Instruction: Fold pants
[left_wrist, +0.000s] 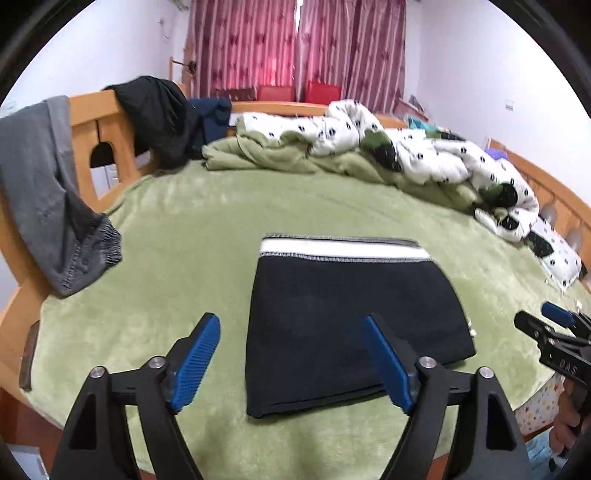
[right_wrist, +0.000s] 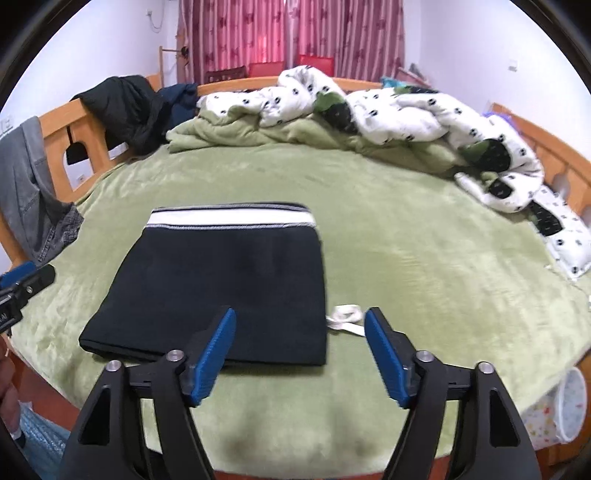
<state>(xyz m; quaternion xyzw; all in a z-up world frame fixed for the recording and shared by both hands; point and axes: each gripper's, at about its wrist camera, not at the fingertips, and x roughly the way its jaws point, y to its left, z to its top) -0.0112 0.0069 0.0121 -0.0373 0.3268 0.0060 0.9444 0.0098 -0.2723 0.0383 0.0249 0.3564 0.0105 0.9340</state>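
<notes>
The black pants (left_wrist: 351, 325) lie folded into a flat rectangle on the green blanket (left_wrist: 177, 236), white-and-grey waistband at the far edge. They also show in the right wrist view (right_wrist: 229, 284). My left gripper (left_wrist: 291, 325) is open and empty, held above the pants' near left corner. My right gripper (right_wrist: 299, 317) is open and empty above the near right corner, beside a white drawstring (right_wrist: 345, 317). The right gripper also shows at the right edge of the left wrist view (left_wrist: 554, 325). The left gripper shows at the left edge of the right wrist view (right_wrist: 22, 280).
A rumpled white spotted quilt (left_wrist: 424, 155) lies along the far side of the bed. Grey pants (left_wrist: 44, 192) and a black jacket (left_wrist: 159, 110) hang on the wooden bed frame (left_wrist: 110, 122) at left. Red curtains (left_wrist: 295, 44) hang behind.
</notes>
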